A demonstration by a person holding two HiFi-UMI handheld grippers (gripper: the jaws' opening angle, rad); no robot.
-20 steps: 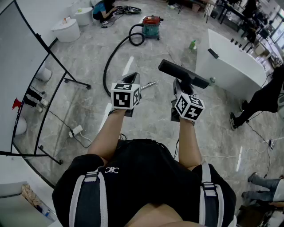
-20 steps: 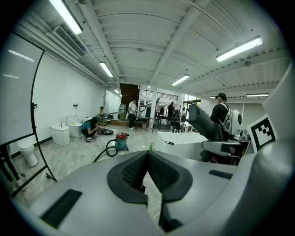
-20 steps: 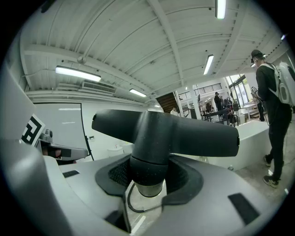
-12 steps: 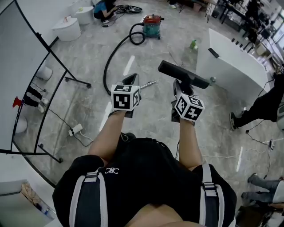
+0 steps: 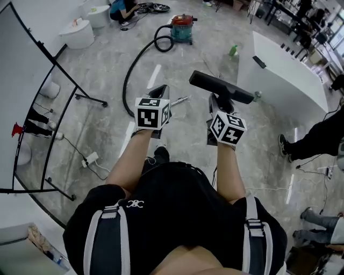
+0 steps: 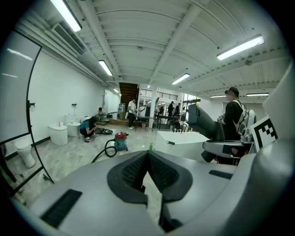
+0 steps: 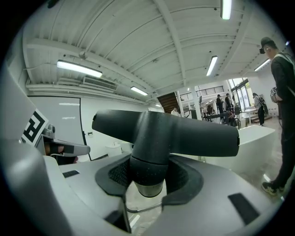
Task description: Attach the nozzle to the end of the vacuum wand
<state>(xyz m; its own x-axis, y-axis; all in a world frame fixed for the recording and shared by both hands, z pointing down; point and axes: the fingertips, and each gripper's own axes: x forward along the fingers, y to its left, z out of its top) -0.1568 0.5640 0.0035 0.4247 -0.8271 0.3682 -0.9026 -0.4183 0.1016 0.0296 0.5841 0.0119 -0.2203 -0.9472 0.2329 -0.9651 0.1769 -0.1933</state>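
My right gripper (image 5: 221,102) (image 7: 147,177) is shut on the round neck of the black T-shaped floor nozzle (image 5: 220,87) (image 7: 166,131) and holds it up in the air, its wide head crosswise. The left gripper (image 5: 159,92) (image 6: 147,159) hovers beside it to the left, jaws shut with nothing between the pads. A thin metal wand (image 5: 180,100) lies on the floor between the two grippers. It joins a black hose (image 5: 141,59) that runs to the red and teal vacuum (image 5: 183,29) (image 6: 120,140) farther off. The nozzle (image 6: 207,126) also shows at the right of the left gripper view.
A white counter (image 5: 279,75) stands to the right with a green bottle (image 5: 233,52) near its corner. A whiteboard on a wheeled black frame (image 5: 54,107) stands at the left. A person in black (image 5: 317,123) stands at the right edge; another crouches far off (image 5: 119,7).
Both grippers keep nearly the same place and grip. The head view has shifted slightly, and the person at the right edge has moved.
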